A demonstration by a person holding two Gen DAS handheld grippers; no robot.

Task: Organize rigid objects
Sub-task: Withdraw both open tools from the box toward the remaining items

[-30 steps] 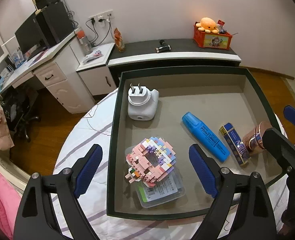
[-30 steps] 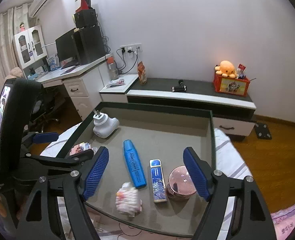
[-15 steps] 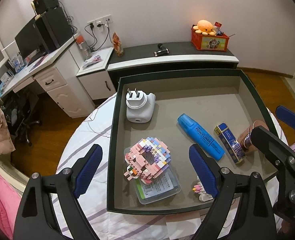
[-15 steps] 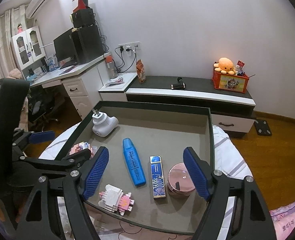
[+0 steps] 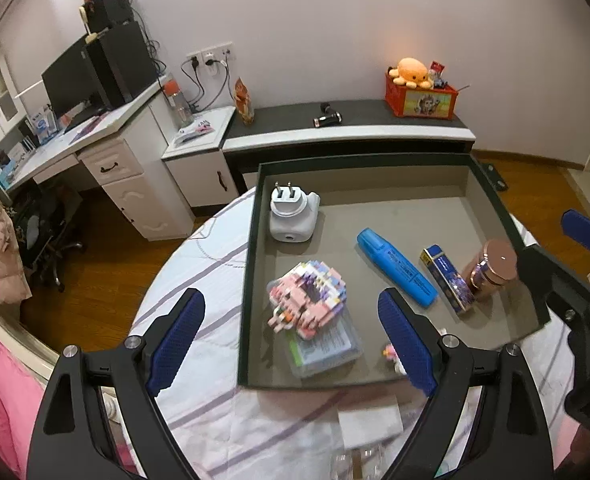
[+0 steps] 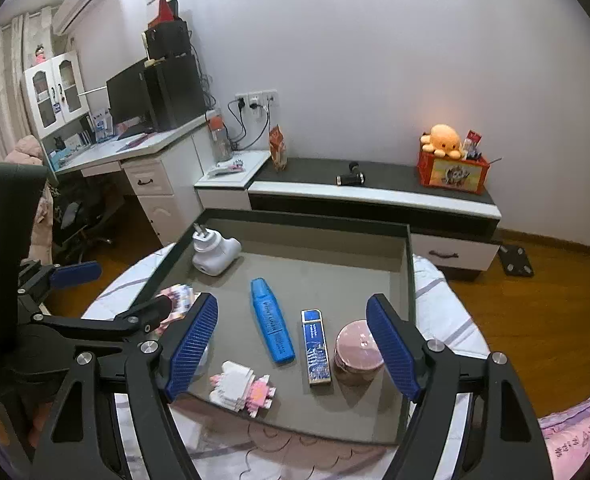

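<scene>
A dark tray (image 5: 251,264) (image 6: 307,220) on a round table holds a white plug adapter (image 5: 293,216) (image 6: 215,254), a pink block ring (image 5: 307,300) on a clear case (image 5: 327,350), a blue highlighter (image 5: 395,266) (image 6: 272,319), a blue box (image 5: 447,280) (image 6: 315,346), a copper-lidded jar (image 5: 493,264) (image 6: 357,352) and a small pink-white block figure (image 6: 241,388). My left gripper (image 5: 291,336) is open and empty, above the tray's near left. My right gripper (image 6: 293,344) is open and empty above the near edge.
The table has a white striped cloth (image 5: 199,264). A paper slip (image 5: 369,420) lies in front of the tray. Behind stand a low dark cabinet (image 5: 347,124) with a red box and orange plush (image 5: 413,74), and a white desk (image 5: 95,148) at left.
The small block figure now lies in the tray's near part, tipped flat. Both grippers have pulled back and up from the tray, still open.
</scene>
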